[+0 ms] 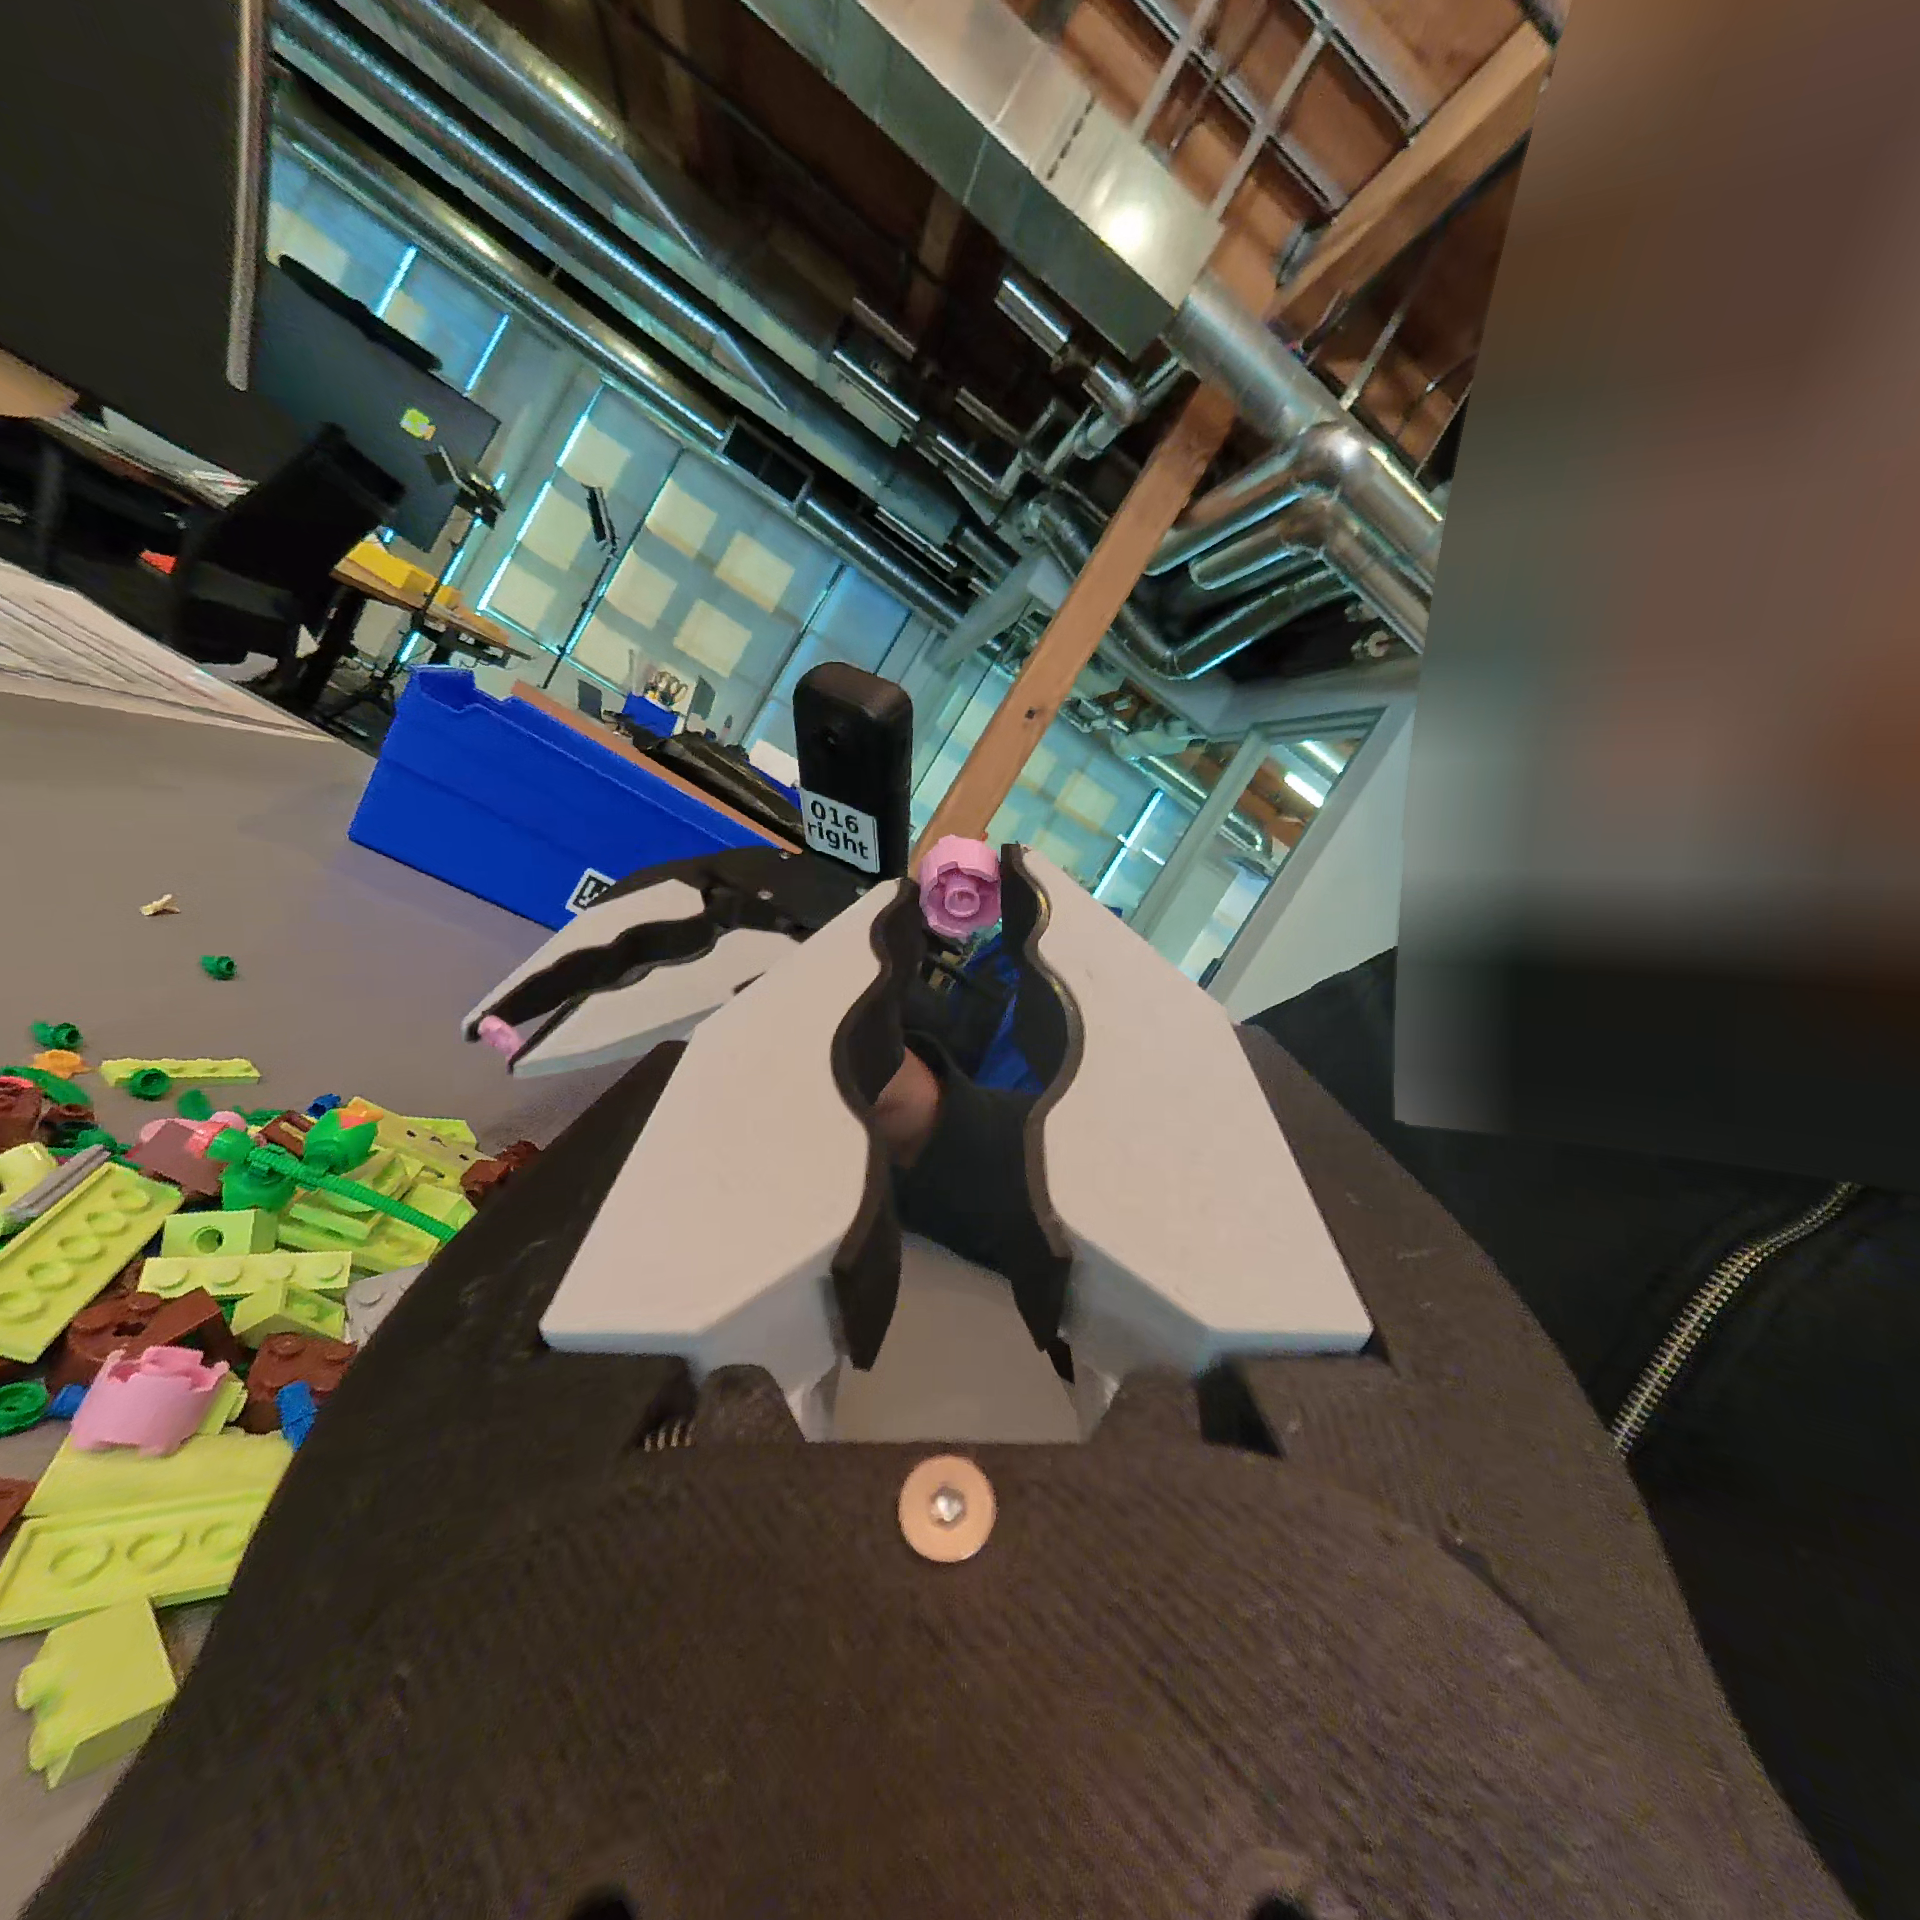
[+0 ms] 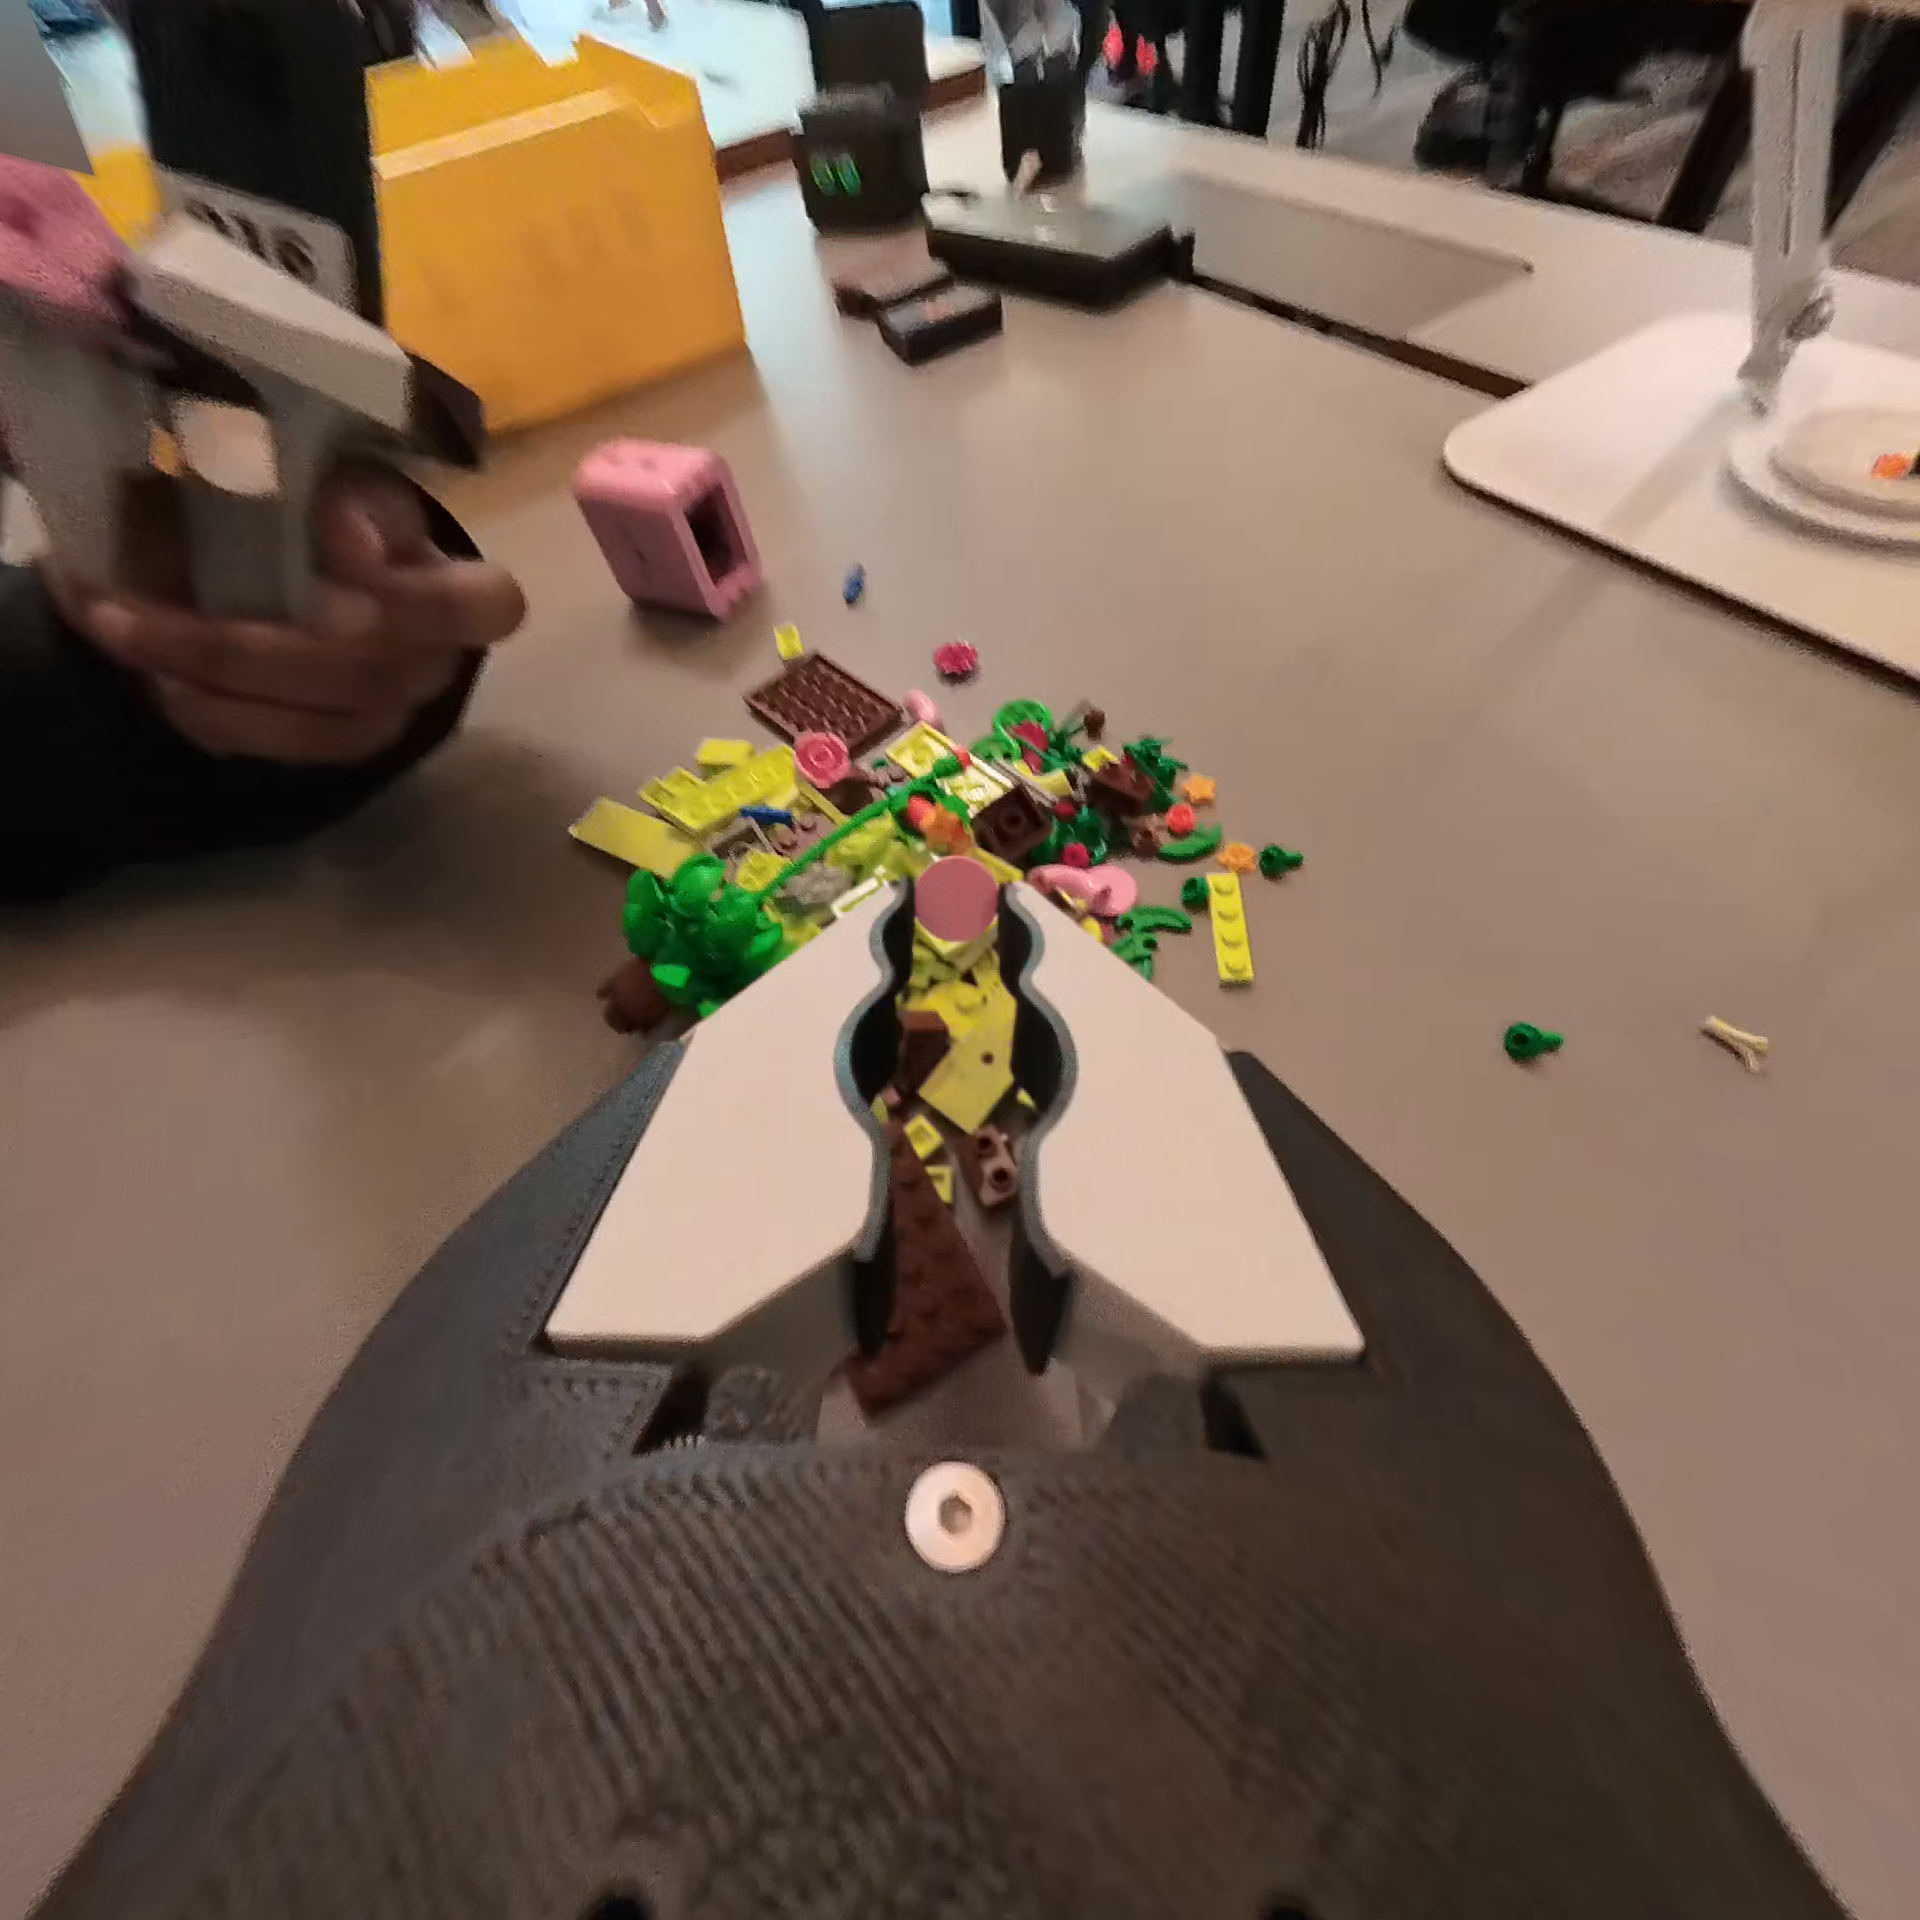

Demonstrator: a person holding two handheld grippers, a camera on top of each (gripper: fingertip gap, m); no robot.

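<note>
Tools [image 1: 961, 883] [image 2: 956, 902] w/ pink studs [image 1: 958, 881], brick pile [image 2: 935, 821] below

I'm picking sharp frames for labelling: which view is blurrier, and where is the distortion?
Right wrist view: motion blur softens the brick pile and smears the left gripper. Left wrist view: sharper, the pink flower piece in its tips is crisp; wide-angle bending curves the ceiling pipes; a mosaic patch fills the right side.
</note>
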